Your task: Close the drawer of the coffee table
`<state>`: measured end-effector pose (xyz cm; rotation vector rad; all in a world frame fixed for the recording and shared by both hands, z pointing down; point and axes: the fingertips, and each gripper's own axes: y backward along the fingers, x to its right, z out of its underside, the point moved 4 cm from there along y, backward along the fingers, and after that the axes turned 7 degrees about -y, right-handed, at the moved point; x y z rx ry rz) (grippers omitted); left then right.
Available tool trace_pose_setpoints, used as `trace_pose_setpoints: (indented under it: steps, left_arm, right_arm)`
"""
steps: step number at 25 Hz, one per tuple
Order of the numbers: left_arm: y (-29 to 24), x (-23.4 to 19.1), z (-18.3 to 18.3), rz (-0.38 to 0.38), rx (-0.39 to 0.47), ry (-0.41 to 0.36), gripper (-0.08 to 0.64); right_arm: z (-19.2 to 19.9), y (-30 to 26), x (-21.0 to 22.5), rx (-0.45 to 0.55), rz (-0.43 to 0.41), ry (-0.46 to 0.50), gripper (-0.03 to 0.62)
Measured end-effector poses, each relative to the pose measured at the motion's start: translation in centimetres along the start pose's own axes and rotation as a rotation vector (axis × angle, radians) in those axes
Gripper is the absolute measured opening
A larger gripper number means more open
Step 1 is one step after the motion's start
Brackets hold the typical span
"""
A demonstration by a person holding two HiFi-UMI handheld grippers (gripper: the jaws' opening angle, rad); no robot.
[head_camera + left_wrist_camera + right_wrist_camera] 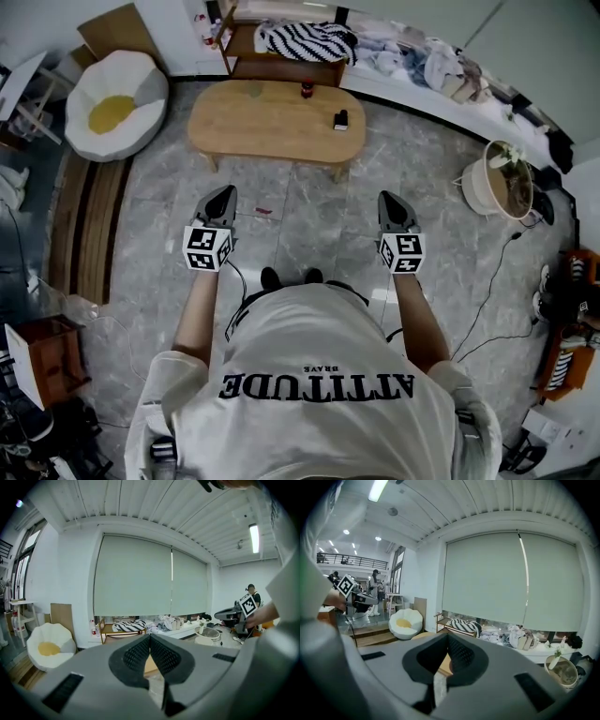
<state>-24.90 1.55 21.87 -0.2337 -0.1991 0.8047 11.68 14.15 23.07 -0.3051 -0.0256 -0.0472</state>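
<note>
Light wooden oval coffee table (277,122) on a grey stone-patterned floor (309,202), in front of a standing person (314,375).
The table stands well apart from both hand-held tools, and its drawer cannot be made out from above. The left gripper (226,192) and the right gripper (387,199) are held out side by side towards the table, each with its jaws pressed together on nothing. A small black object (340,119) lies on the tabletop near its right end.
</note>
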Motion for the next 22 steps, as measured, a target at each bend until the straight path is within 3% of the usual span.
trace_pose_setpoints:
  steps: [22]
  left_arm:
    - [0.1,-1.5,0.5,0.026,-0.002,0.005,0.02]
  right_arm:
    - [-0.6,0.0,-1.7,-0.008,0.006,0.009,0.018]
